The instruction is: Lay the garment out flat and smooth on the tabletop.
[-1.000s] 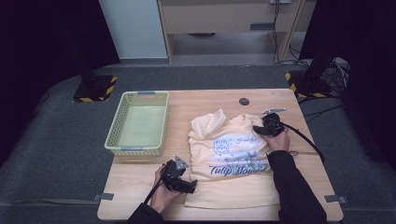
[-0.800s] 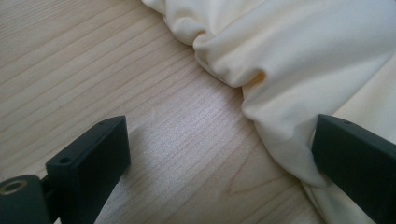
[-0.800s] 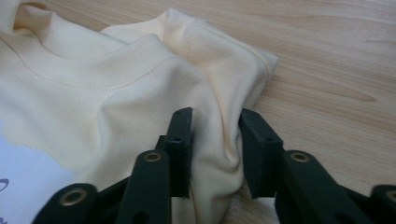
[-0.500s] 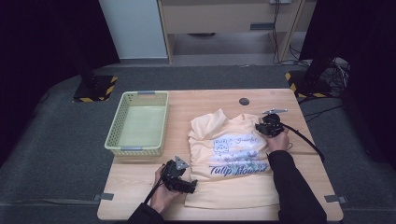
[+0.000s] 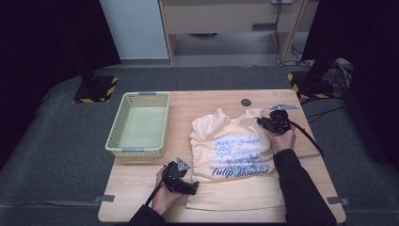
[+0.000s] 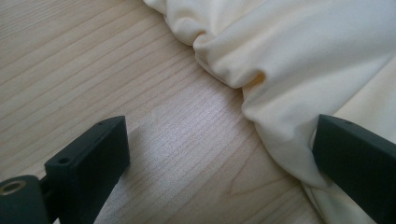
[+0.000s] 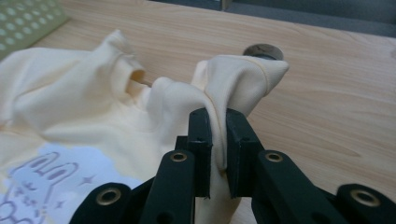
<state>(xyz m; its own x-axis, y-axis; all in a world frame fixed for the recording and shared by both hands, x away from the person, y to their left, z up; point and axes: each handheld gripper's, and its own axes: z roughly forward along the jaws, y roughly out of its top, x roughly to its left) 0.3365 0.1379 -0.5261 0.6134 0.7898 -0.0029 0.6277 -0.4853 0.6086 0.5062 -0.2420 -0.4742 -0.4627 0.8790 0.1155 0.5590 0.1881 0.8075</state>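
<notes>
A cream T-shirt with a blue print lies spread on the wooden table. At the shirt's far right corner my right gripper is shut on a fold of the fabric. In the right gripper view its jaws pinch that raised fold of the T-shirt just above the table. My left gripper rests low at the shirt's near left edge and stands open. In the left gripper view its jaws straddle bare wood, with the T-shirt's rumpled hem against the right jaw.
A pale green plastic basket stands empty on the table's left side; its corner shows in the right gripper view. A small black disc sits in the tabletop beyond the shirt. Dark floor surrounds the table.
My right gripper has closed on the shirt's far right corner and risen slightly with it. The left gripper has stayed put.
</notes>
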